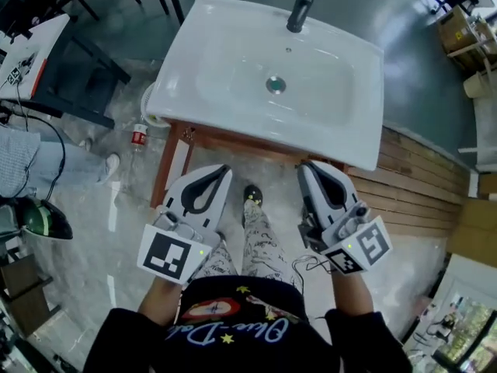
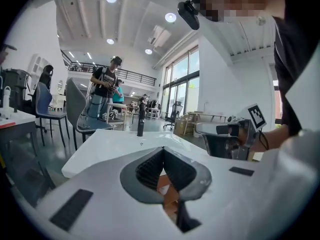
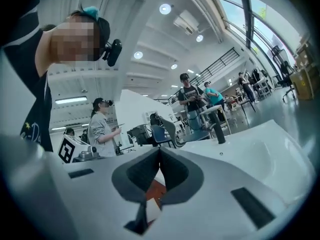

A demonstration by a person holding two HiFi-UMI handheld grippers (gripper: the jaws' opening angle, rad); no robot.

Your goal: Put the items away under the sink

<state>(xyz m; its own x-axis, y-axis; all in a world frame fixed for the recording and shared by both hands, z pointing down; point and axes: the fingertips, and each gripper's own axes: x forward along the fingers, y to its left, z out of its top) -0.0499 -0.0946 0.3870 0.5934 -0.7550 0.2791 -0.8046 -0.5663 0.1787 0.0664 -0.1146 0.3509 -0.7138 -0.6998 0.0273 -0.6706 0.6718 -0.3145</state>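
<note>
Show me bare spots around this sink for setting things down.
On the sink, the ledge either side of the faucet and the basin around the drain are free. The plank floor to its right is bare. Crowded: the floor to its left, with a bottle and a bystander's shoe.

A white sink (image 1: pixel 225 64) sits on a reddish-brown wooden frame (image 1: pixel 164 168), its basin bare. On it there's only the black faucet (image 1: pixel 301 6) upright at the far rim and the round metal drain (image 1: pixel 276 85) in the middle of the bowl. The frame's legs stand on a mottled grey floor (image 1: pixel 93 231). A clear plastic bottle (image 1: pixel 138 138) with a red label lies on that floor just left of the frame. A pale round container (image 1: pixel 147 106) shows partly from under the sink's left edge. Right of the sink, wooden planks (image 1: pixel 419 181) cover the floor.
</note>
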